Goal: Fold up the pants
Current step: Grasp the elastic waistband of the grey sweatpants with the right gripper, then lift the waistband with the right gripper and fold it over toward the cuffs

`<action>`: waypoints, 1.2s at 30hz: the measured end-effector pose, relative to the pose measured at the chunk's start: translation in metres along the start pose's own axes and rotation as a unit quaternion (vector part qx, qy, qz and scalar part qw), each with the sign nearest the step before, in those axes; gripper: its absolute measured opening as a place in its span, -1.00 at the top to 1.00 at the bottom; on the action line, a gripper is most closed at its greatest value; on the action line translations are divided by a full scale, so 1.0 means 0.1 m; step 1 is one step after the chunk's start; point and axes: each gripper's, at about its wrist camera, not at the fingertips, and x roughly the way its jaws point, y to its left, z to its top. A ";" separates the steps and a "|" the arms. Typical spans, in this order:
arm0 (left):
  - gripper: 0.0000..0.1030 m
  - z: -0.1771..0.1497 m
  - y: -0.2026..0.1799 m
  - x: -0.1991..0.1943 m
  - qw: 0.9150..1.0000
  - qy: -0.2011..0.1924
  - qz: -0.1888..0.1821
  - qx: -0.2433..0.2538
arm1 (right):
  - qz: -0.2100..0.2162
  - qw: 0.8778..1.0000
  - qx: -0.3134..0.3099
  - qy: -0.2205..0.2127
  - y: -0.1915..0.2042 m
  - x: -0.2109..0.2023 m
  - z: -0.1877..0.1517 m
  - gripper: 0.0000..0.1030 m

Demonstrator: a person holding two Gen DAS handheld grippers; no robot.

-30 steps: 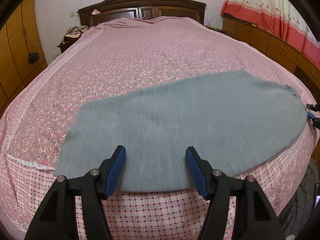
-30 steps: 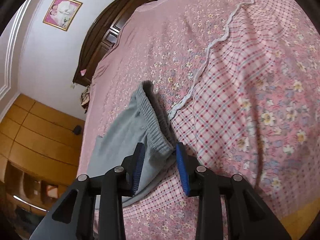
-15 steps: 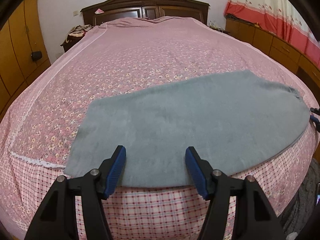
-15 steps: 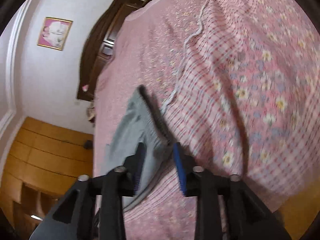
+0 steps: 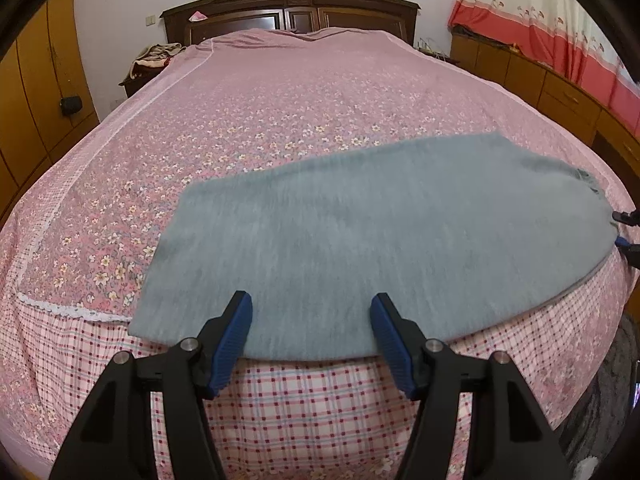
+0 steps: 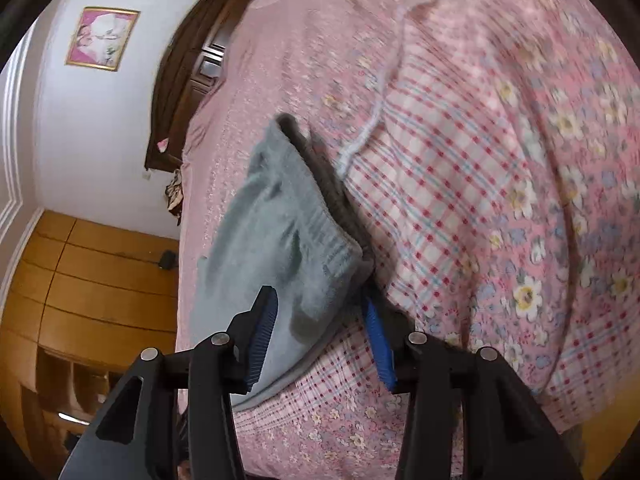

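Grey pants (image 5: 380,240) lie flat across the near end of the bed, folded lengthwise, waistband at the right. My left gripper (image 5: 312,312) is open, its blue pads either side of the pants' near edge, just above it. In the right wrist view the elastic waistband (image 6: 320,232) fills the space between my right gripper's (image 6: 316,304) blue pads; the jaws stand apart around the near waistband corner, not pressed on it. The right gripper's tips also show in the left wrist view (image 5: 626,232) at the waistband.
The bed has a pink floral cover (image 5: 300,100) with a plaid border (image 5: 300,408) hanging over the near edge. A dark wooden headboard (image 5: 292,4) stands at the far end. Wooden cabinets (image 5: 560,92) and a curtain run along the right, a wardrobe (image 5: 36,92) on the left.
The right gripper's jaws have opened wider around the waistband, and the camera has swung. The left gripper has drifted left along the pants' near edge, still open.
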 end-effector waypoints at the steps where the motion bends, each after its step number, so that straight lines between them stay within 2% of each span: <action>1: -0.27 -0.01 0.00 -0.01 1.000 0.001 0.001 0.001 | 0.001 1.000 -0.001 0.001 0.01 0.01 0.00 0.13; 10: -0.27 -0.02 0.04 -0.06 1.000 0.000 -0.007 -0.017 | 0.070 0.997 0.028 -0.036 -0.19 0.05 0.38 0.12; 16: -0.27 -0.03 0.09 -0.11 1.000 0.001 -0.003 -0.017 | 0.085 0.996 -0.010 -0.015 -0.11 0.11 0.18 0.12; 18: -0.27 -0.05 0.11 -0.11 1.000 0.003 -0.003 -0.018 | 0.083 0.996 -0.026 -0.022 -0.09 0.12 0.13 0.12; 23: -0.27 -0.07 0.10 -0.11 1.000 0.006 -0.002 -0.019 | 0.104 0.994 0.014 -0.034 -0.17 0.17 0.21 0.12; 27: -0.27 -0.01 0.06 -0.09 1.000 0.007 0.000 -0.015 | 0.091 0.995 0.020 -0.031 -0.16 0.23 0.27 0.12; 28: -0.27 0.00 0.04 -0.09 1.000 0.007 0.000 -0.015 | 0.085 0.996 0.027 -0.030 -0.14 0.24 0.30 0.17; 29: -0.27 -0.01 0.03 -0.08 1.000 0.007 0.000 -0.015 | 0.075 0.996 0.033 -0.029 -0.14 0.25 0.32 0.36; 31: -0.27 0.00 0.01 -0.07 1.000 0.007 0.000 -0.015 | 0.061 0.997 0.047 -0.025 -0.13 0.29 0.34 0.56; 33: -0.27 0.00 -0.01 -0.07 1.000 0.006 -0.001 -0.015 | 0.058 0.997 0.051 -0.024 -0.14 0.29 0.34 0.61; 36: -0.27 0.00 0.01 -0.07 1.000 0.005 -0.005 -0.015 | 0.026 0.999 0.034 -0.030 -0.02 0.28 0.34 0.65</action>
